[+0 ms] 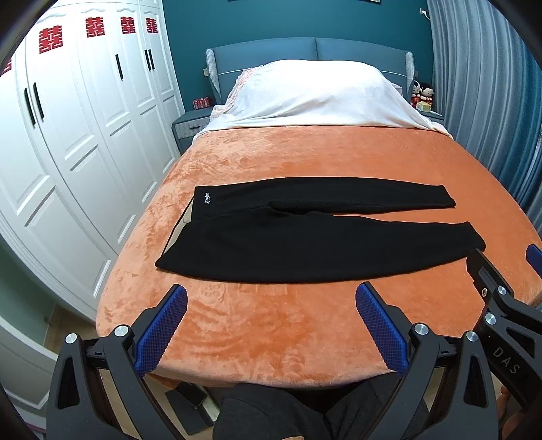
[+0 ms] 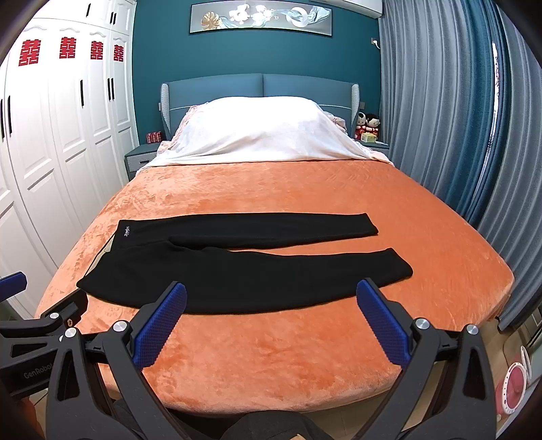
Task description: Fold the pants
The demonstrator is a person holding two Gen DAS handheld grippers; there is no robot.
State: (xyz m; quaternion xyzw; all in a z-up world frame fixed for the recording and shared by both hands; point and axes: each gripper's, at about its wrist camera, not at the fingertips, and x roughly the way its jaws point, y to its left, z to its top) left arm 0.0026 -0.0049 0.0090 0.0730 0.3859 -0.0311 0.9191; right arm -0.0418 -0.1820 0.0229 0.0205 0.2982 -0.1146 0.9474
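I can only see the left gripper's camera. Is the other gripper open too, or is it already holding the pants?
Observer: It's open. The right gripper holds nothing, and its own camera shows its two fingers spread apart in front of the near leg of the pants.
Operator: Is there anything high up on the wall? My picture cuts off there.
Observer: Yes, a long picture with white flowers hangs above the headboard.
Operator: Anything on the floor?
Observer: A round pink and white thing lies past the near right corner of the bed. I can't tell what it is.
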